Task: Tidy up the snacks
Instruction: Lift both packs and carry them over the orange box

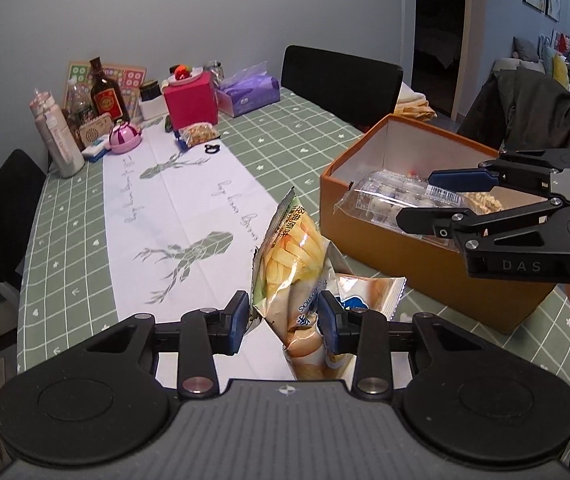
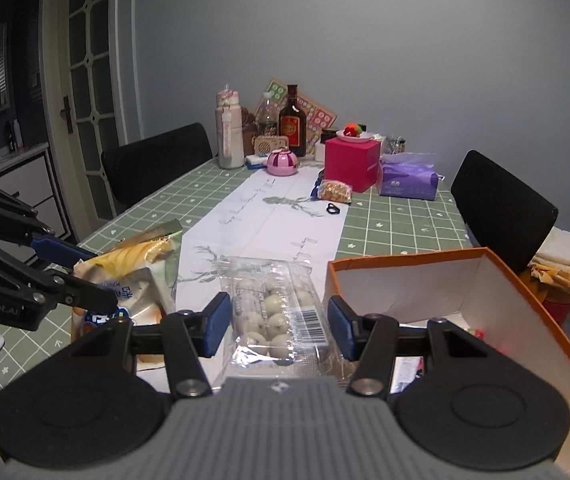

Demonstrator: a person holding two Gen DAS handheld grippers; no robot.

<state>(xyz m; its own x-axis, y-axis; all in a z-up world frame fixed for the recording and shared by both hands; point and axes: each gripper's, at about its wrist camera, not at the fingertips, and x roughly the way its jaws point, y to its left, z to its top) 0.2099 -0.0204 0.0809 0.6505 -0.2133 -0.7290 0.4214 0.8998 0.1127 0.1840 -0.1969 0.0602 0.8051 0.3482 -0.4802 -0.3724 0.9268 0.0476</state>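
My left gripper (image 1: pixel 283 318) stands around a yellow-green potato-stick bag (image 1: pixel 291 258), pads touching its lower part, bag upright on the table. A white snack packet (image 1: pixel 369 292) lies just behind it. My right gripper (image 2: pixel 279 326) is open around a clear tray pack of white round sweets (image 2: pixel 275 310), which rests over the left rim of the orange box (image 2: pixel 533 292). The right gripper also shows in the left wrist view (image 1: pixel 421 196), over the orange box (image 1: pixel 405 256). The left gripper shows in the right wrist view (image 2: pixel 93 276) at the chip bag (image 2: pixel 141 260).
A white runner (image 1: pixel 189 216) lies along the green checked tablecloth. At the far end stand bottles (image 1: pixel 105 92), a red box (image 1: pixel 191 100), a purple tissue pack (image 1: pixel 247 94), a pink pot (image 1: pixel 125 138) and a small nut bag (image 1: pixel 199 134). Black chairs (image 1: pixel 339 80) surround the table.
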